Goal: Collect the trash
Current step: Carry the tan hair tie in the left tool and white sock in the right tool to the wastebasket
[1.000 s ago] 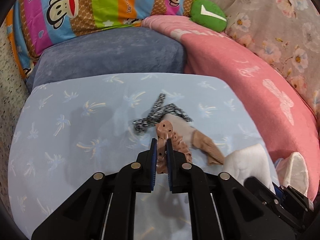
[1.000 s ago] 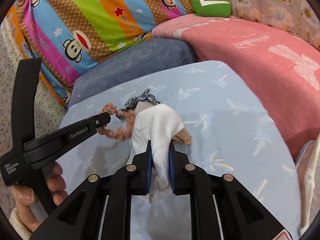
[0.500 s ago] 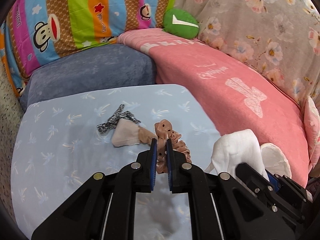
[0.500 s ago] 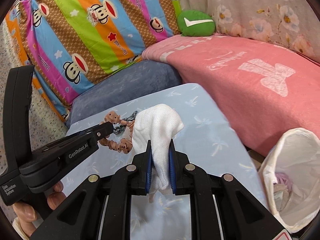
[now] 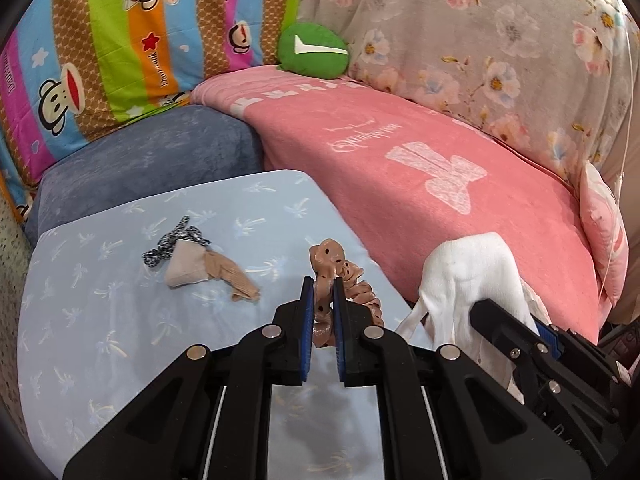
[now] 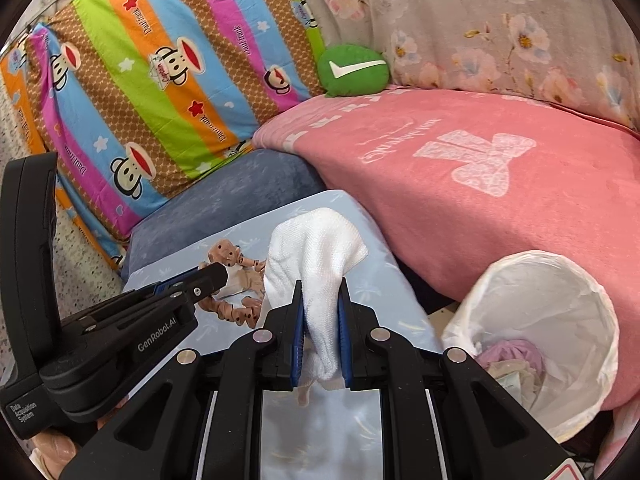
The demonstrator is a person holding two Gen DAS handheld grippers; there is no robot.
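My left gripper is shut on a tan ruffled scrunchie with dark dots, lifted off the light blue sheet. In the right wrist view that scrunchie hangs from the left gripper at the left. My right gripper is shut on a white sock, which also shows as the white sock at the right of the left wrist view. A beige stocking and a black-and-white speckled band lie on the sheet. A bin lined with a white bag stands lower right with trash inside.
A pink blanket covers the bed to the right, with a green cushion and floral fabric behind. A striped monkey-print pillow and blue-grey cushion lie at the back. A hand holds the left tool.
Both grippers rose and swung right with their loads. The stocking and speckled band stayed on the sheet and slid left in view. The white-bagged bin came into the right wrist view.
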